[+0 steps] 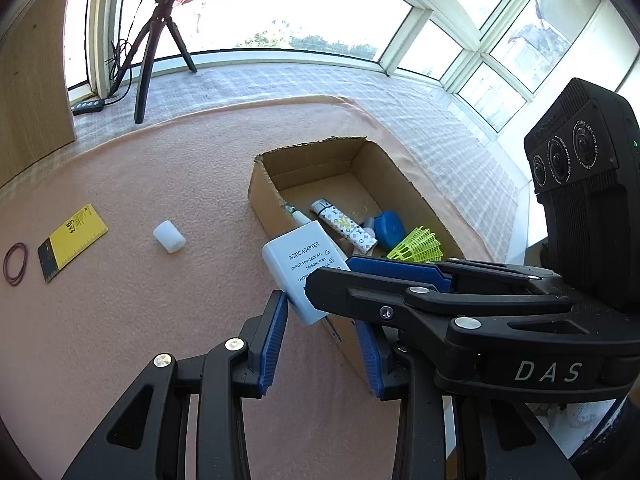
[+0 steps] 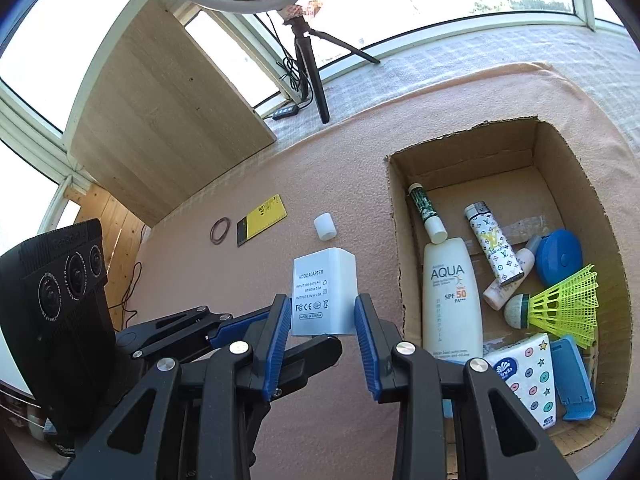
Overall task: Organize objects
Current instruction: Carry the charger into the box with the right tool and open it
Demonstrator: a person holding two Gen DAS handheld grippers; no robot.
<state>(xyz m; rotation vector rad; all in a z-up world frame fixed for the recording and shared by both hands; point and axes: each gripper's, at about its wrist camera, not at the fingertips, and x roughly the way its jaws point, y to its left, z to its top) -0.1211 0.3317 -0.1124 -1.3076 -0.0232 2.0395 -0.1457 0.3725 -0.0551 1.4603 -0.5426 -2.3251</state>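
Right wrist view: right gripper (image 2: 322,316) jaws clamp the "AC/DC ADAPTER" charger (image 2: 322,292), its lower end hidden; left gripper (image 1: 322,330) jaws gape empty.

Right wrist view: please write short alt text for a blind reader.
The right claw grips a white rectangular AC/DC adapter above a pink cloth-covered table. To its right, an open brown cardboard box holds a white sunscreen bottle, a patterned lighter and a yellow-green plastic shuttlecock.
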